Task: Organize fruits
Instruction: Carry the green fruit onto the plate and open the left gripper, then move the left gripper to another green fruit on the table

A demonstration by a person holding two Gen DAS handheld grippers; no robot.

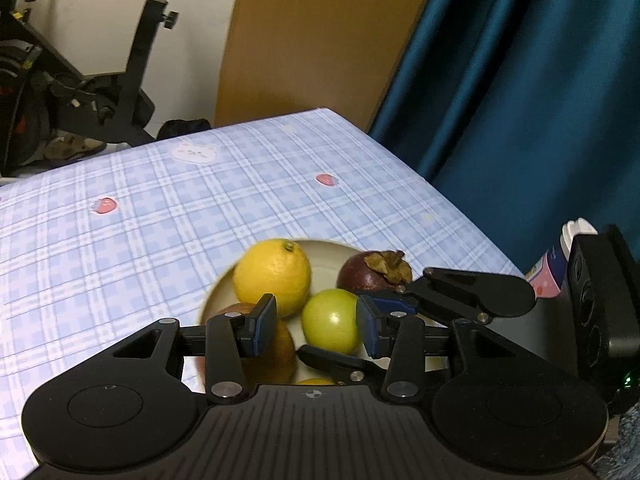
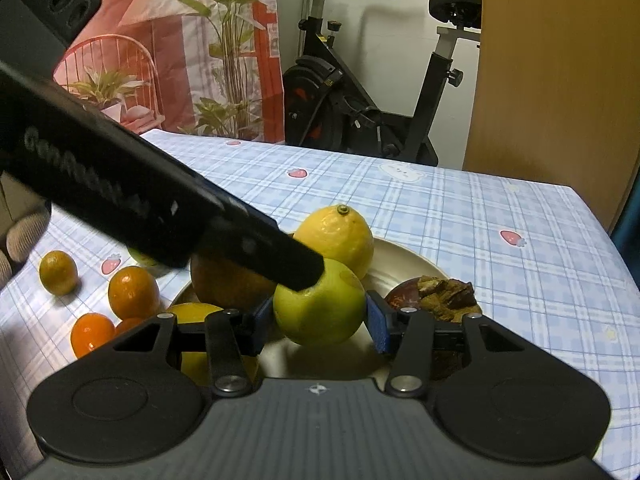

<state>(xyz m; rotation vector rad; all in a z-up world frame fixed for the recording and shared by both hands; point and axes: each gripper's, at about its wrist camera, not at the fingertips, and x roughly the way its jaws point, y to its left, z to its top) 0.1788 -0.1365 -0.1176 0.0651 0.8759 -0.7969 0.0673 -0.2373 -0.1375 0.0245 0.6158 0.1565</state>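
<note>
A: Start with the big things. What's carrying everything?

B: The tabletop [image 2: 460,216], under a blue checked cloth. On it sits a pale plate [image 2: 404,258] already holding a lemon [image 2: 340,236], a mangosteen [image 2: 434,294], a large orange fruit [image 2: 228,284] and a green fruit [image 2: 322,306]. Several small oranges [image 2: 132,290] lie loose on the cloth, just beside the plate's left rim.

A: And the green one is the fruit being handled?

B: It looks so. The right claw [image 2: 320,322] has its blue pads on either side of it, touching or very nearly. I'd judge it gripped, hanging just over the plate's middle, with a shadow underneath.

A: The left claw?

B: The left claw [image 1: 316,326] is spread wide and holds nothing. From the right camera its finger reaches in over the green fruit, and the tip appears to touch the top.

A: So how should this be done well?

B: Lower the green fruit into the bare spot between lemon and mangosteen before the pads part, since it's round and could roll. Pull the left claw clear first so it doesn't knock anything. Then open the right one slowly and lift straight up.

A: What remains?

B: The loose small oranges, I'd guess.
</note>
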